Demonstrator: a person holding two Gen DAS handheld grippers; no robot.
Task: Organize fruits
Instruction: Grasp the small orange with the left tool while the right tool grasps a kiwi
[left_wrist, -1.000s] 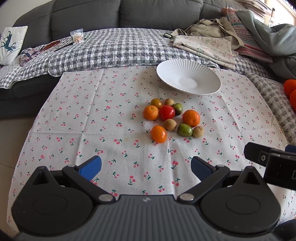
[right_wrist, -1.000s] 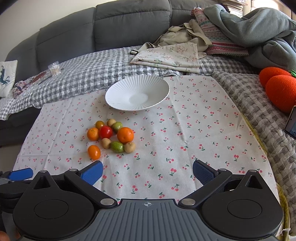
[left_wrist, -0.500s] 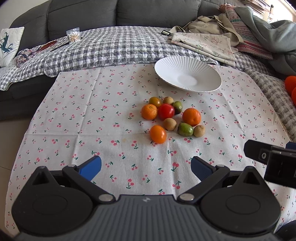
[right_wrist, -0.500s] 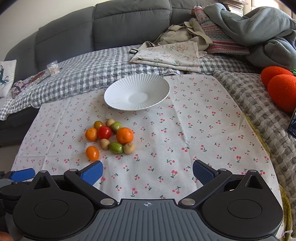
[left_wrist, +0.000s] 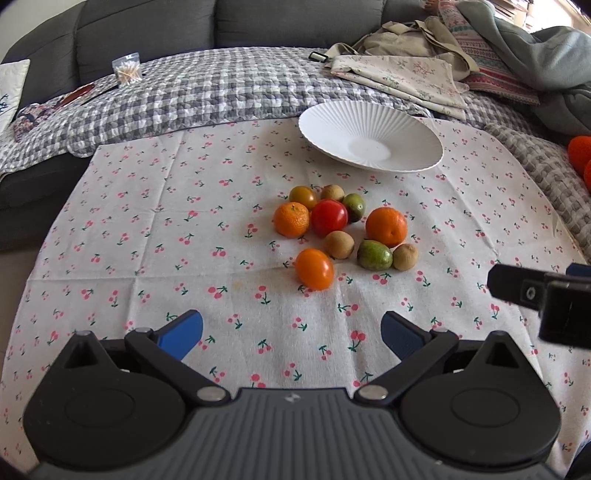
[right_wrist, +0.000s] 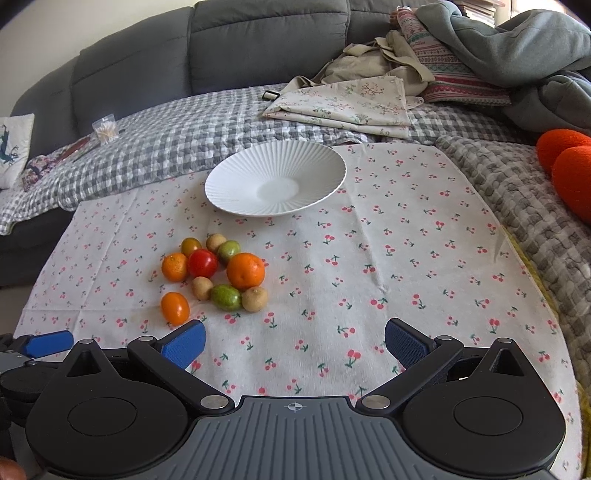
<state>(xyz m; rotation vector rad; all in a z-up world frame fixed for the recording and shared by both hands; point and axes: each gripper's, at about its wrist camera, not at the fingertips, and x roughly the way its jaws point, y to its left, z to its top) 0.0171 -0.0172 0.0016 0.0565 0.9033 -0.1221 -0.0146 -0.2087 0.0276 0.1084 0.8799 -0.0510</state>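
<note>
Several small fruits lie in a cluster on the cherry-print cloth (left_wrist: 147, 229): a red tomato (left_wrist: 328, 217), two oranges (left_wrist: 386, 226), an orange tomato (left_wrist: 314, 268), a green fruit (left_wrist: 374, 254) and brown kiwis (left_wrist: 339, 244). An empty white ribbed plate (left_wrist: 369, 136) stands behind them; it also shows in the right wrist view (right_wrist: 275, 179). My left gripper (left_wrist: 291, 334) is open and empty, just short of the orange tomato. My right gripper (right_wrist: 293, 343) is open and empty, to the right of the cluster (right_wrist: 216, 273).
A grey checked blanket (left_wrist: 221, 92) covers the sofa seat behind the cloth. Folded fabric (right_wrist: 343, 105) and clothes lie at the back right. Orange knitted balls (right_wrist: 570, 166) sit at the right. A small bag of cotton swabs (left_wrist: 126, 71) lies at the back left.
Both grippers have moved forward toward the fruit cluster, which looks larger and closer. The jaws stay open.
</note>
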